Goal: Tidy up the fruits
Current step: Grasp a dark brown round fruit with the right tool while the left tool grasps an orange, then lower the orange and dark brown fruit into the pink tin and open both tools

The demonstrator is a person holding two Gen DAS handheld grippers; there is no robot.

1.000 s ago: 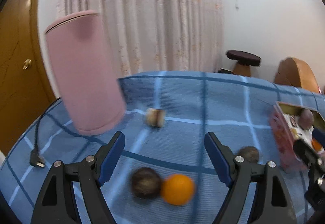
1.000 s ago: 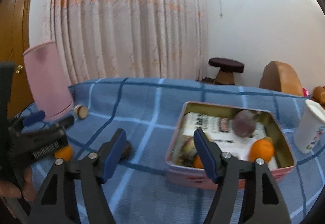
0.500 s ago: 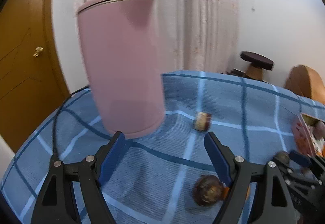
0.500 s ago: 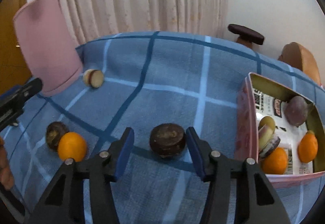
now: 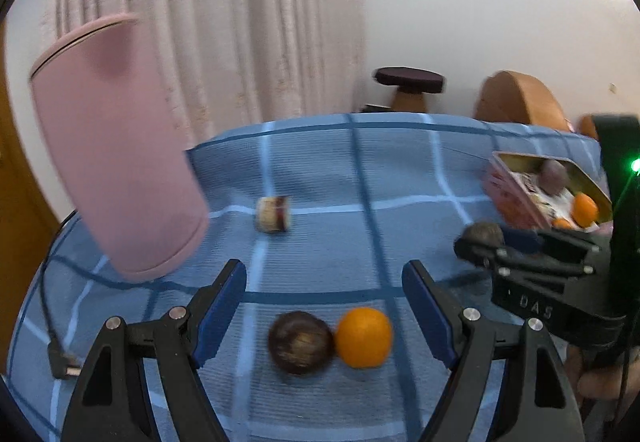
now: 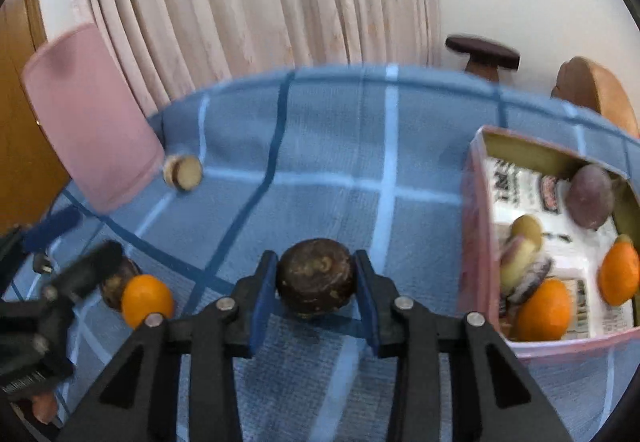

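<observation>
Right gripper clamped on a dark fruit, with the tin to its right.

The right gripper (image 6: 316, 282) is closed on a dark round fruit (image 6: 316, 276), pads touching both its sides, low over the blue checked counter (image 6: 332, 145). The open tin (image 6: 478, 201), near the counter's right edge, lies to the right of this gripper and already holds oranges and other fruit; its near wall is what the fruit must probably clear. The left gripper (image 5: 324, 306) stands with its jaws apart and empty, a second dark fruit (image 5: 301, 342) and an orange (image 5: 363, 337) touching each other just ahead between its fingers. A cut piece (image 5: 273, 213) lies beside the pink jug (image 5: 116, 161), toward the far left corner.
</observation>
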